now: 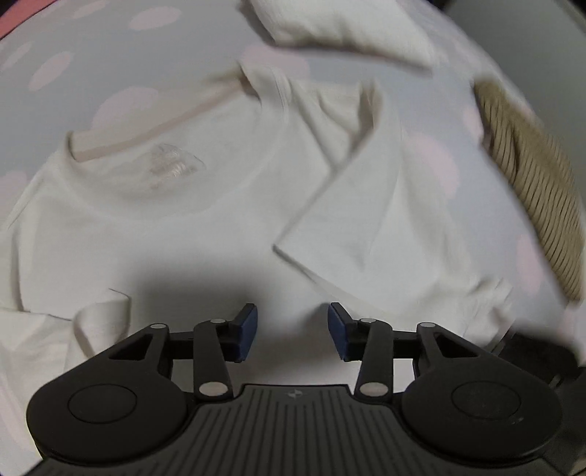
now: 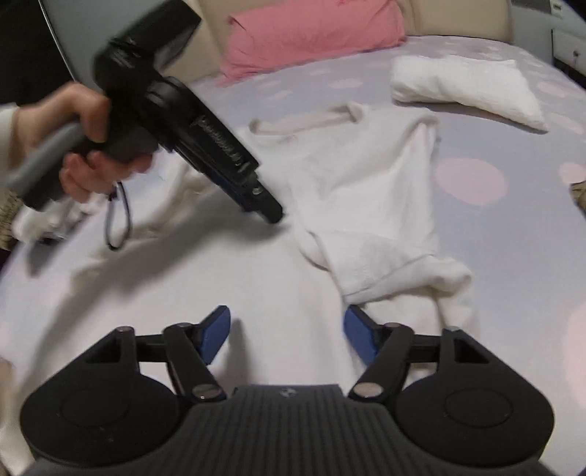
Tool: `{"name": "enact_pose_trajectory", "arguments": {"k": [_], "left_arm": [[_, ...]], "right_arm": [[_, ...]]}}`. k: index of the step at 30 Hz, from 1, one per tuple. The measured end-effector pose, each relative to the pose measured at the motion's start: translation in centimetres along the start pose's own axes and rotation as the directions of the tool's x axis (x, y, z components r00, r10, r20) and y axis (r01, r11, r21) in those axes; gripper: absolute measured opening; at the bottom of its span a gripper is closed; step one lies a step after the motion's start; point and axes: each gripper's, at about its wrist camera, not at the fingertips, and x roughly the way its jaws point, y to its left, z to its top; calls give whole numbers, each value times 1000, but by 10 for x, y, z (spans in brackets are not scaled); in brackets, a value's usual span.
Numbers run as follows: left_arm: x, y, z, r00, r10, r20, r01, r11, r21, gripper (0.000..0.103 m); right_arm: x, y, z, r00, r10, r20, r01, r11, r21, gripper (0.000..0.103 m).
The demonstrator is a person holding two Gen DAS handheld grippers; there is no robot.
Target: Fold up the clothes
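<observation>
- White T-shirt (image 1: 154, 219): soft, matte knit with a ribbed neckband, spread flat on the bed; one sleeve folded in over the chest as a flat, angular flap.
- Bed sheet (image 2: 512, 227): smooth pale lilac cloth with large pink dots.
- Folded white cloth (image 2: 465, 88): plump, crinkled bundle nearer the pillow end of the bed.
- Pink pillow (image 2: 311, 29): lies at the bed's head edge.
- Striped beige fabric (image 1: 531, 183): ribbed, at the bed's side edge.
- Left gripper (image 1: 293, 331): black, blue pads spread, nothing between; shirt body directly beneath.
- Right gripper (image 2: 287, 335): pads spread wide, empty, over the shirt's lower part.
</observation>
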Motion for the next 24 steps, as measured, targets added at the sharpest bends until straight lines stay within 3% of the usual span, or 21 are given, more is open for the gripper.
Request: {"name": "enact_pose_trajectory", "arguments": {"k": [4,9,12,14,19,24], "left_arm": [[-28,-10,30,982,-28,185,28,1000,1,51],[-4,-45,88,988,16,156,-30,996,87,52],[13,-59,110,993,14,119,-27,993,113,52],[23,-68,120,994,17,104,-31,990,138,52],[59,-85,133,991,112,70,-122,978,167,51],[76,-87,132,996,76,36,-80,987,140,48]], "right_arm": [[-13,-4,-2,986,167,-12,-167,986,-10,71],[-48,-35,3,981,138,138,-153,983,105,72],[-55,-53,2,989,69,131,-85,988,126,72],[-57,-55,-1,995,-21,99,15,998,69,72],[-54,-63,-8,982,-151,117,148,988,32,72],[-51,-54,-9,967,-227,121,234,971,-49,70]]}}
